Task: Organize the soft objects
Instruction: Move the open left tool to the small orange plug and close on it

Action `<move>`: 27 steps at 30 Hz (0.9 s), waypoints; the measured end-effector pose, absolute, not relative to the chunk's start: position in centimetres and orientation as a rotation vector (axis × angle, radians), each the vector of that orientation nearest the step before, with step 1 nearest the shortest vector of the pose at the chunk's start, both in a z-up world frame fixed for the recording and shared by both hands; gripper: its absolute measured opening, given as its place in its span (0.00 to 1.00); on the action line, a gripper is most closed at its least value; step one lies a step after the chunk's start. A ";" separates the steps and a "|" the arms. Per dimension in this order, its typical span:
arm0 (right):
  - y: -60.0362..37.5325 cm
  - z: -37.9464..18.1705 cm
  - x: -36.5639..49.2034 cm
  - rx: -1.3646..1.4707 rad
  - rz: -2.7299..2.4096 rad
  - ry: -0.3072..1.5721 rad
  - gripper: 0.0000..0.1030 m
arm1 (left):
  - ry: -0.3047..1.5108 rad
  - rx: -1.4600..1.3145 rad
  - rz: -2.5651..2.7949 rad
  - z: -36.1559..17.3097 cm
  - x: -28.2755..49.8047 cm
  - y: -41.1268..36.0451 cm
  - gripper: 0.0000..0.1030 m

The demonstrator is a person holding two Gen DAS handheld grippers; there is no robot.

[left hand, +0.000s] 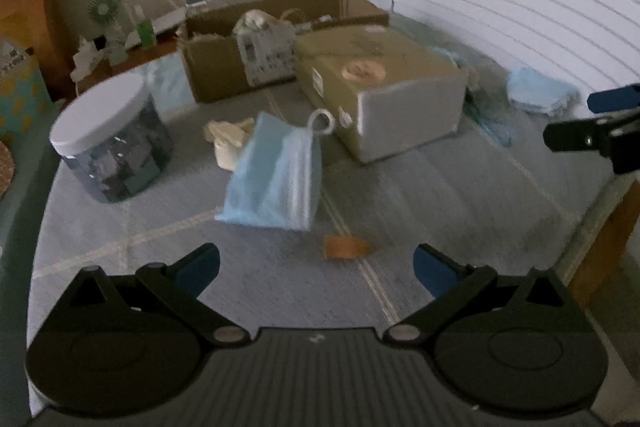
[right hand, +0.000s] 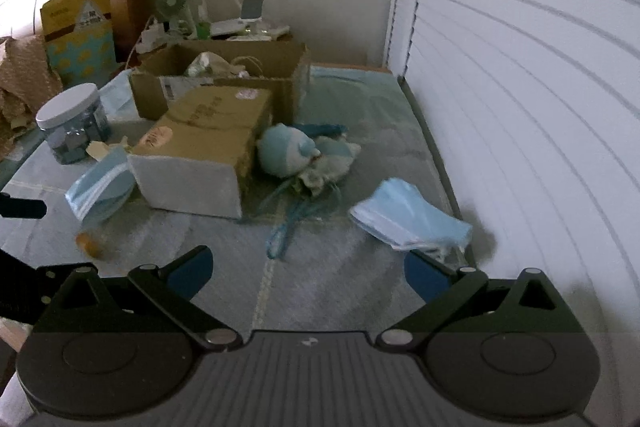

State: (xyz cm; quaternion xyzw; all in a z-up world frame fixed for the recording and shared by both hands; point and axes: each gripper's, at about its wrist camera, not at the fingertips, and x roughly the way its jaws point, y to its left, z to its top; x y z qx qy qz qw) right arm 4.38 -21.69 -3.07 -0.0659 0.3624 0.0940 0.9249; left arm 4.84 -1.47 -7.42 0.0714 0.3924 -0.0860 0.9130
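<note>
No writing can be read: the closed box carries dark print on its lid and round pinkish stickers, and the yellow packet by the headboard has a label, but all of it is too blurred to make out.

The left gripper is spread wide, its blue-padded fingers grasping nothing and touching nothing above the grey bedcover. The right gripper is likewise released and empty.

A light blue pouch sits ahead of the left gripper, between the white-lidded jar and the closed box. A blue and white plush toy lies just beside the box's right side, with a blue cord trailing forward. A stack of blue masks lies near the right finger, close to the white shutter. An open carton stands behind the closed box
</note>
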 end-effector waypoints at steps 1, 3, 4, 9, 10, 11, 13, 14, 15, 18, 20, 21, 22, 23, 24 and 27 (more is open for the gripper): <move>-21.9 -3.2 4.4 -0.132 0.189 0.748 1.00 | 0.813 0.149 -0.183 -7.6 4.9 -1.5 0.99; -22.1 -3.4 4.5 -0.126 0.182 0.753 1.00 | 0.817 0.145 -0.188 -7.9 4.9 -1.5 0.99; -22.2 -3.5 4.6 -0.124 0.179 0.756 1.00 | 0.821 0.134 -0.199 -7.9 4.9 -1.4 0.99; -22.3 -4.1 4.9 -0.113 0.176 0.770 1.00 | 0.839 0.076 -0.234 -8.2 5.1 -1.1 0.99; -22.4 -4.2 4.9 -0.112 0.177 0.773 1.00 | 0.835 0.080 -0.235 -8.3 5.0 -1.2 0.99; -22.3 -4.4 5.0 -0.111 0.180 0.777 1.00 | 0.831 0.075 -0.230 -8.3 5.0 -1.2 0.99; -22.3 -4.8 5.2 -0.111 0.182 0.787 1.00 | 0.830 0.075 -0.228 -8.3 5.0 -1.3 0.98; -22.2 -5.0 5.2 -0.112 0.181 0.793 1.00 | 0.830 0.073 -0.227 -8.2 5.0 -1.4 0.97; -22.2 -5.1 5.3 -0.113 0.181 0.797 1.00 | 0.828 0.072 -0.228 -8.2 4.9 -1.4 0.95; -22.3 -5.4 5.3 -0.111 0.181 0.803 1.00 | 0.816 0.073 -0.235 -7.8 4.6 -1.7 0.81; -22.4 -5.5 5.3 -0.107 0.179 0.804 1.00 | 0.805 0.074 -0.241 -7.6 4.5 -2.0 0.69; -22.4 -5.4 5.4 -0.105 0.178 0.804 1.00 | 0.802 0.074 -0.244 -7.6 4.4 -2.1 0.65; -22.4 -5.4 5.4 -0.105 0.177 0.803 1.00 | 0.800 0.077 -0.247 -7.5 4.4 -2.2 0.62; -22.5 -5.4 5.4 -0.104 0.177 0.802 1.00 | 0.796 0.077 -0.248 -7.5 4.3 -2.3 0.61; -22.5 -5.4 5.4 -0.102 0.178 0.800 1.00 | 0.794 0.077 -0.250 -7.5 4.4 -2.3 0.59; -22.5 -5.4 5.3 -0.104 0.178 0.797 1.00 | 0.786 0.072 -0.242 -7.5 4.5 -2.2 0.50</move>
